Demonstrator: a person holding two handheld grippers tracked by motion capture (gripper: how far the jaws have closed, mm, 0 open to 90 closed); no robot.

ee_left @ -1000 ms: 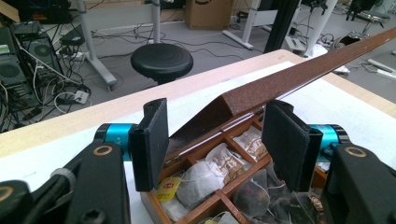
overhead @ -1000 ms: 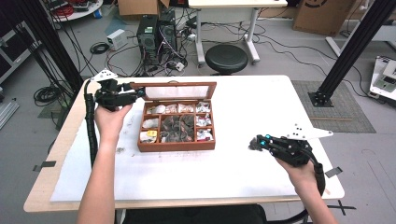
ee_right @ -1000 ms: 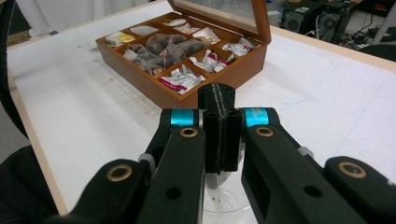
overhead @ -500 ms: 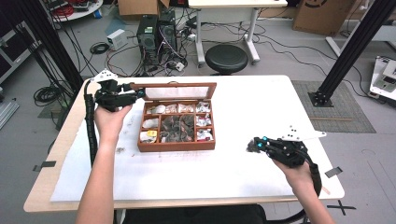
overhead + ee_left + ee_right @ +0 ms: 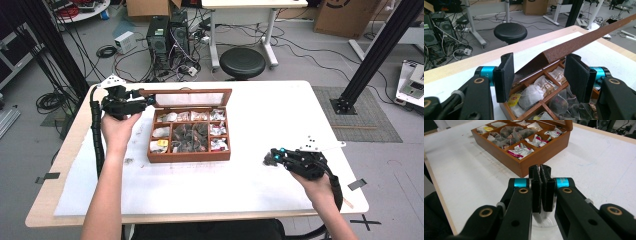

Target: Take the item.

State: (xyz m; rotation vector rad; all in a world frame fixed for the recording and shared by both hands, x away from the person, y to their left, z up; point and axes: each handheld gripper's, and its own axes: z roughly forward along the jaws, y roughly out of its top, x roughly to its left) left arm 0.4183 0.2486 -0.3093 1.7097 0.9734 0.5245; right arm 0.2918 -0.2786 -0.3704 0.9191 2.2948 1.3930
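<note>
Beside the left gripper [image 5: 539, 75], whose parted jaws seemingly straddle its corner untouching, the brown hinged wooden lid [image 5: 584, 40] is stiff, light, best pinched at that edge; right gripper [image 5: 540, 177] is closed, empty.

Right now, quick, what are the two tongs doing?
Left tongs: open around the corner of the box lid, pads not pressing it.
Right tongs: closed, holding nothing, above the table near the tea box.

Right gripper [image 5: 269, 158] edged left (slightly) — toward box [image 5: 190, 156]
</note>
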